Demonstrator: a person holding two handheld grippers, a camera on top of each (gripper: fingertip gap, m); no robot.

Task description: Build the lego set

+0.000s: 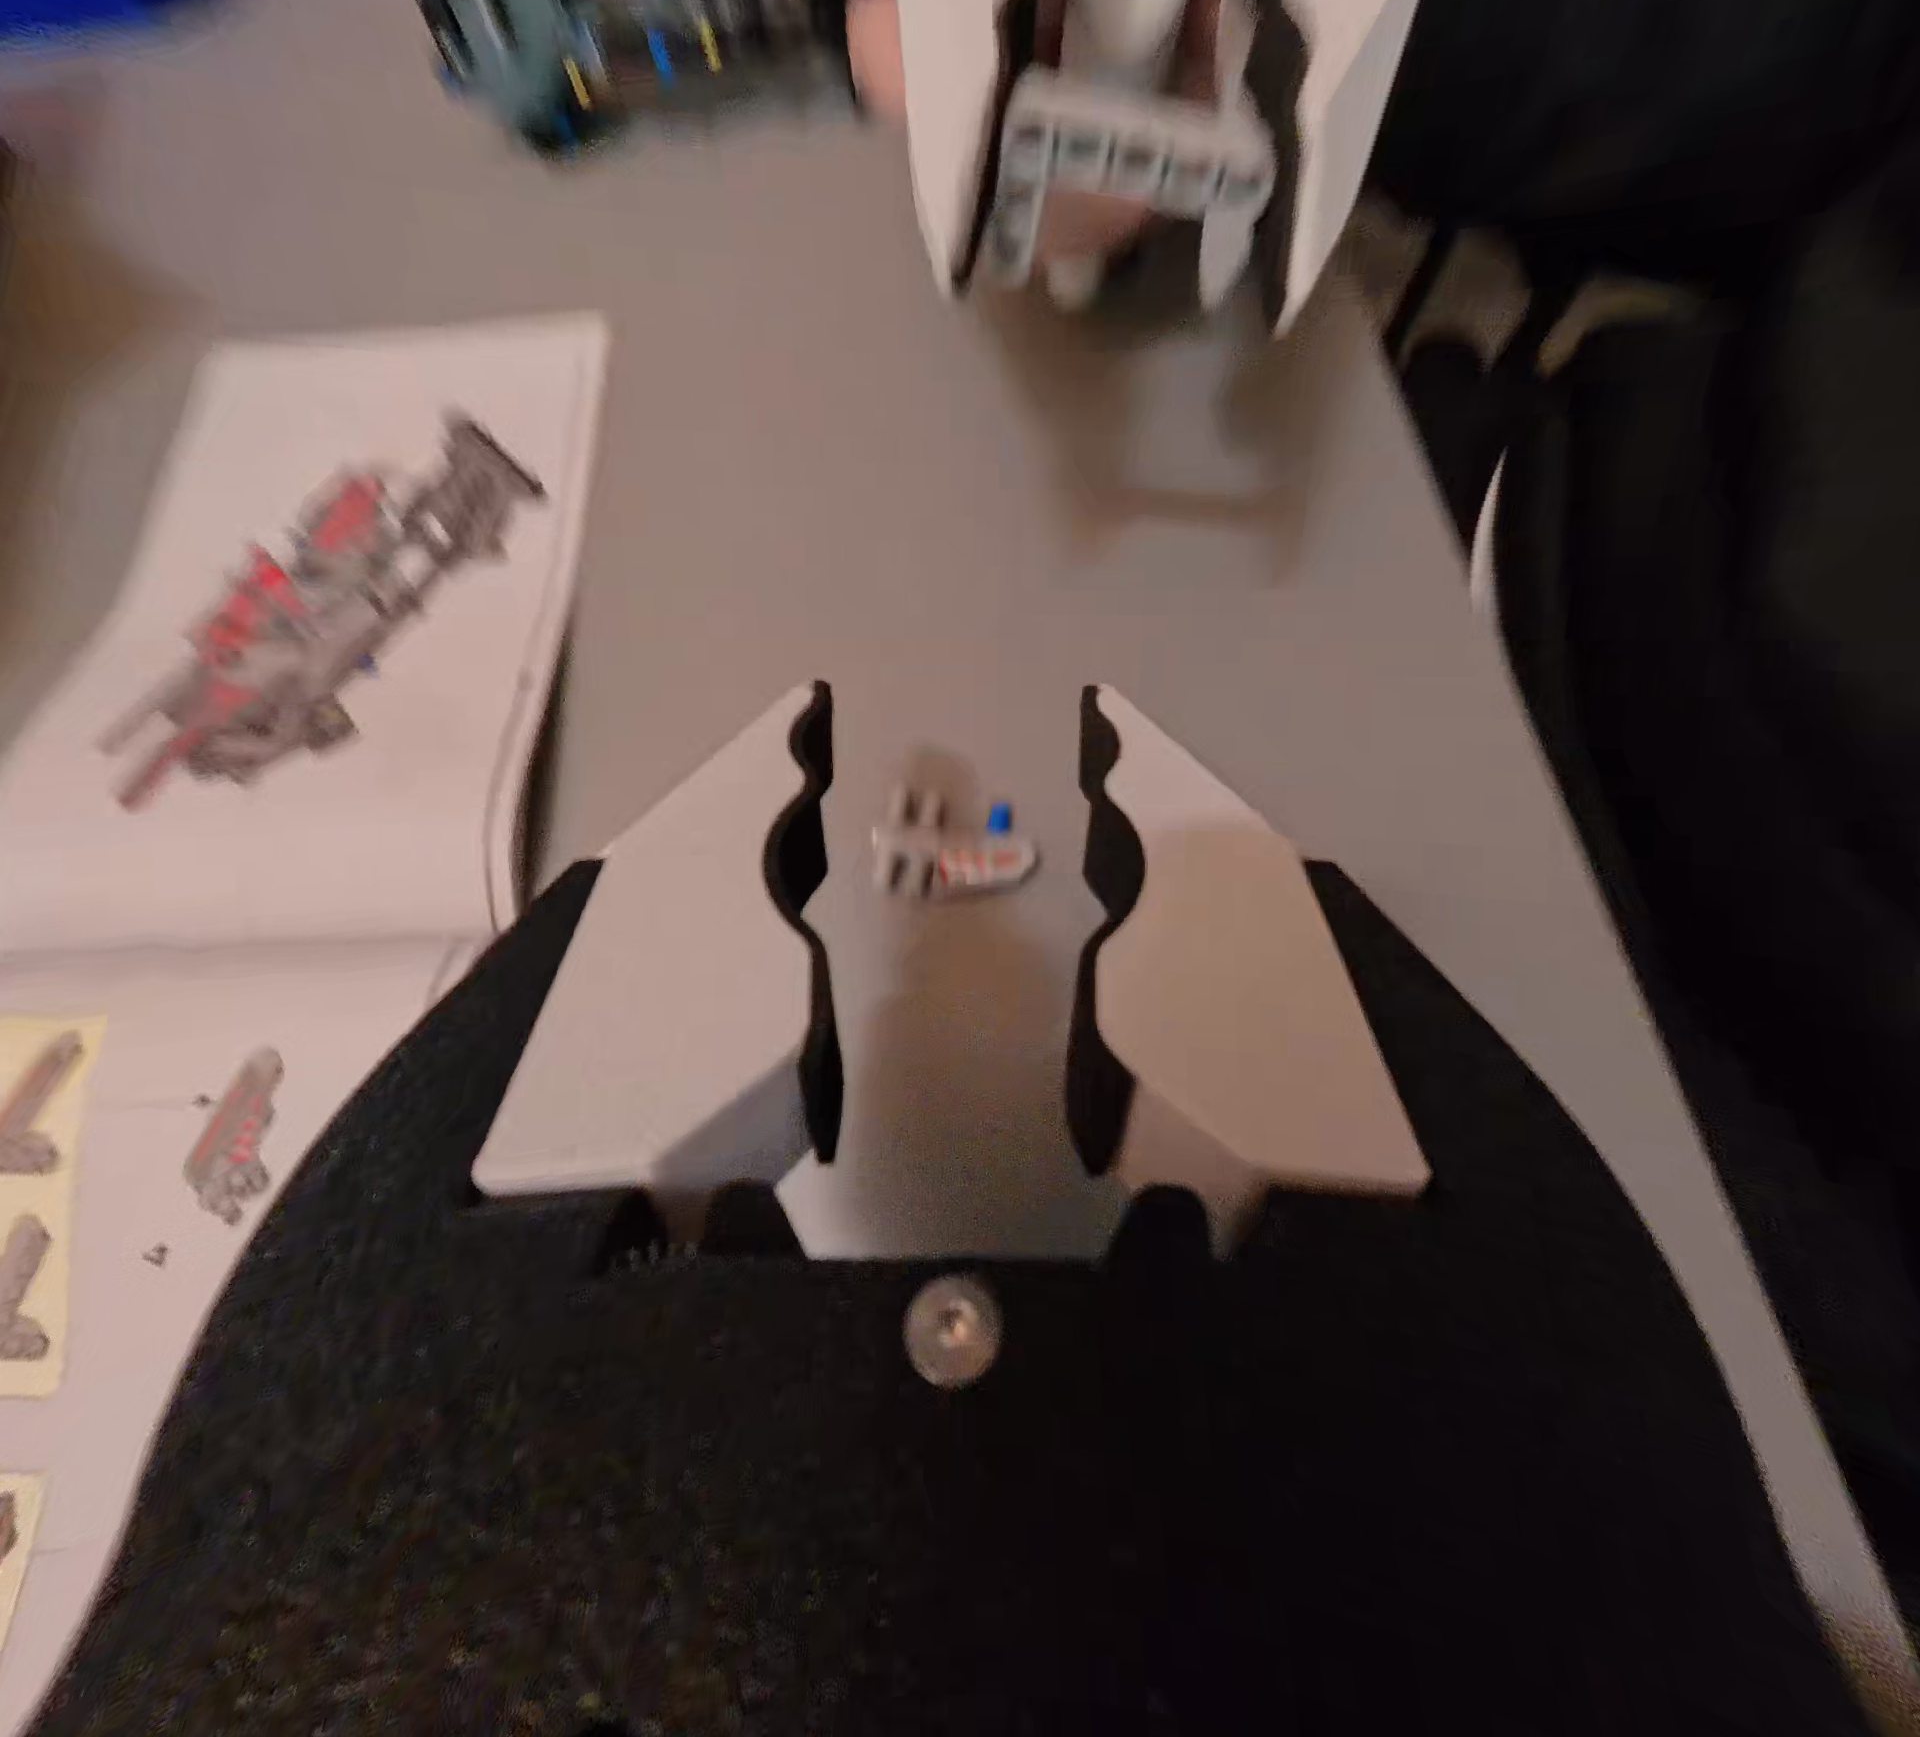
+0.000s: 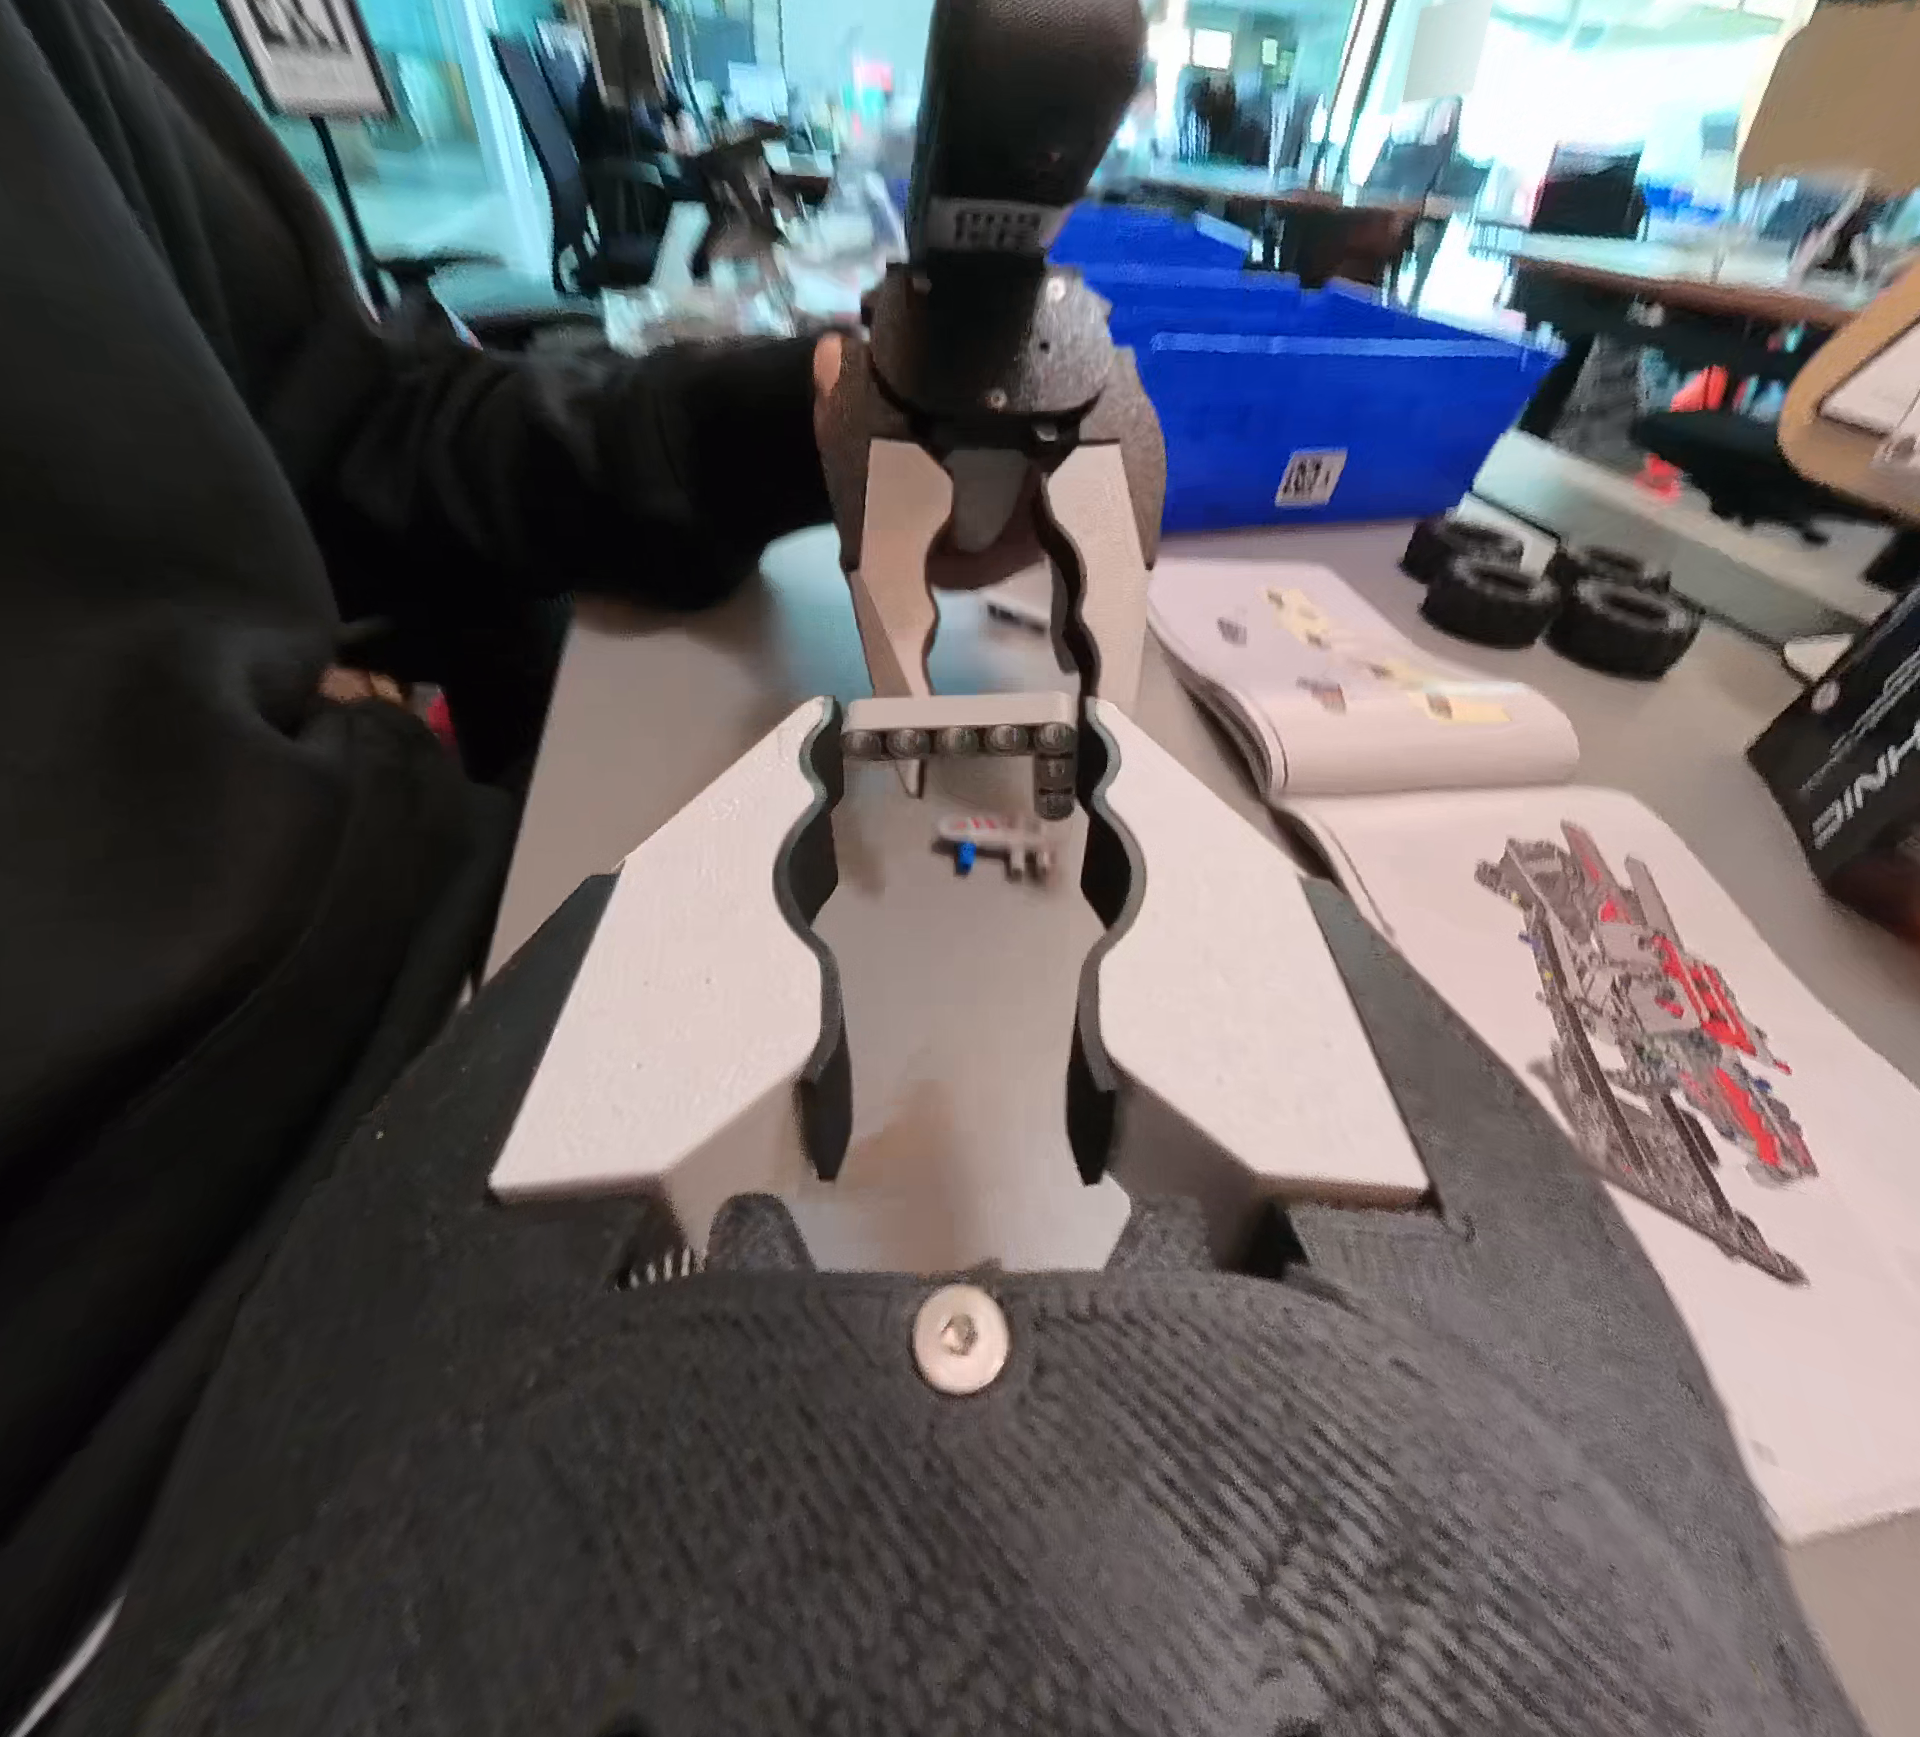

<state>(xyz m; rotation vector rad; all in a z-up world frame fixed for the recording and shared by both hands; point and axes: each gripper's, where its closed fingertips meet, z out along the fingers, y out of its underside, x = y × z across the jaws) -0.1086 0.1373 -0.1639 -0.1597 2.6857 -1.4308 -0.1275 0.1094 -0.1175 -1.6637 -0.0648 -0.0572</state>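
A small grey and red lego assembly with a blue pin [image 1: 951,846] lies on the grey table [image 1: 831,440]. My left gripper [image 1: 956,700] is open and empty, hovering just short of it with the assembly showing between its fingers. My right gripper [image 2: 958,713] is shut on a grey L-shaped beam with holes [image 2: 956,739], held crosswise at its fingertips above the table. The same assembly [image 2: 987,840] shows below the beam. The two grippers face each other: the right gripper [image 1: 1122,274] with its beam [image 1: 1132,160] shows in the left wrist view, and the left gripper [image 2: 997,648] in the right.
An open instruction booklet [image 1: 343,607] [image 2: 1558,1012] lies beside the work spot. Blue bins [image 2: 1330,399], black tyres [image 2: 1558,601] and a dark box [image 2: 1860,773] stand farther off. A blurred part-built model [image 1: 623,4] sits at the far side. A person's black sleeve [image 2: 260,544] borders the table edge. Tip to tip, the grippers are about 6 cm apart.
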